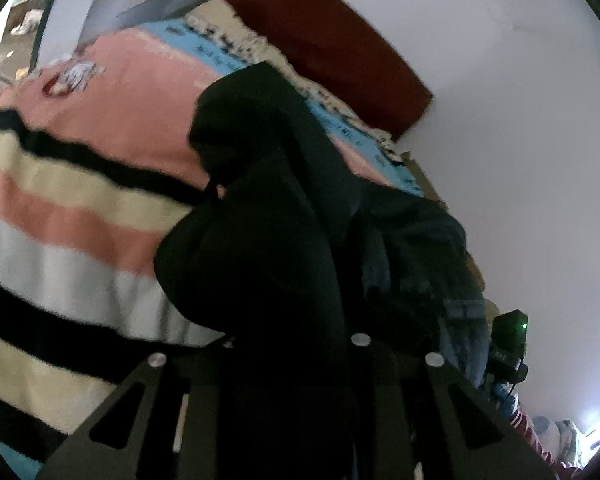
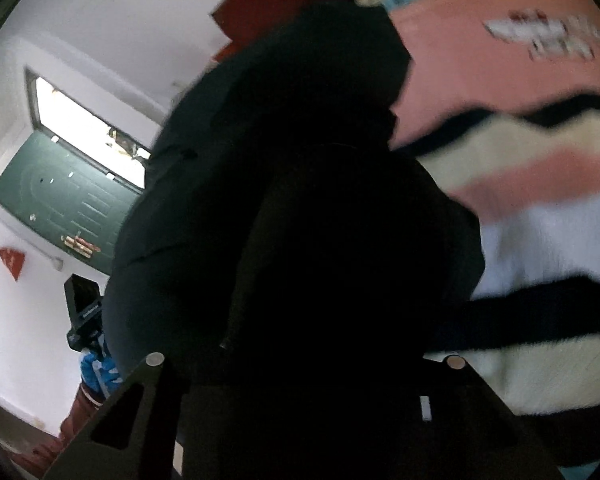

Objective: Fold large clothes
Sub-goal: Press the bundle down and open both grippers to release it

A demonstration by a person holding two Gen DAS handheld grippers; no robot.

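Note:
A large black garment [image 1: 268, 240] hangs bunched in front of the left wrist camera, lifted above the bed. My left gripper [image 1: 292, 364] is shut on the black garment, and the cloth covers the fingertips. The same black garment [image 2: 300, 220] fills the middle of the right wrist view. My right gripper [image 2: 304, 364] is shut on it too, with its fingertips buried in the dark cloth. The other gripper [image 1: 508, 344] shows at the right edge of the left wrist view, and likewise at the left in the right wrist view [image 2: 84, 312].
A striped pink, cream, white and black blanket [image 1: 80, 208] covers the bed, also in the right wrist view [image 2: 540, 200]. A dark red headboard [image 1: 324, 40] stands against the white wall [image 1: 500, 120]. A green door [image 2: 68, 208] is at the left.

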